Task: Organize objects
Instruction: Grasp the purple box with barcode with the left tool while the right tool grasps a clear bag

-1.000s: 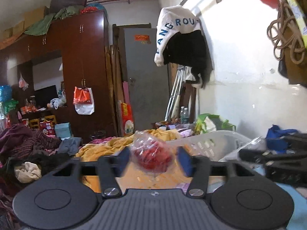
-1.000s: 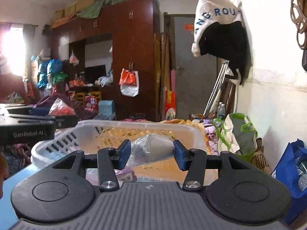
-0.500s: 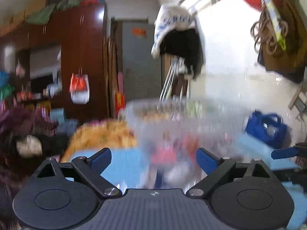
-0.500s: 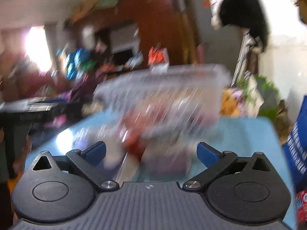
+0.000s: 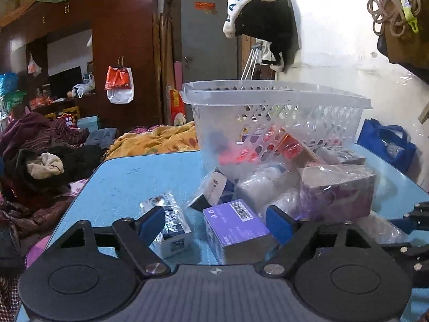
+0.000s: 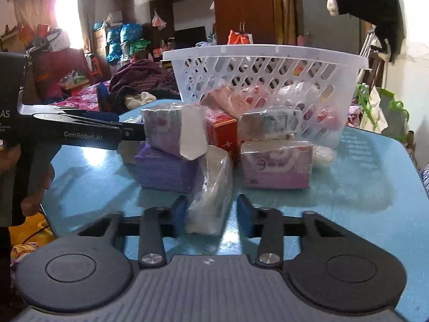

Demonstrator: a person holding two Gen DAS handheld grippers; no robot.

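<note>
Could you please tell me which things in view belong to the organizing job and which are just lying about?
Job:
white basket
purple box
clear-wrapped packet, between the right tongs
left tongs, open around the purple box

Lying about:
clothes pile
yellow blanket
blue bag
hanging jacket

dim room | window (image 6: pixel 65 8) glare | fisheye edges | background perhaps soft

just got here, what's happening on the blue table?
A person holds a gripper in each hand over a pile of wrapped packages in front of a white basket. The left gripper is open around a purple box. The right gripper is open around a clear-wrapped packet. Neither is gripped yet.
</note>
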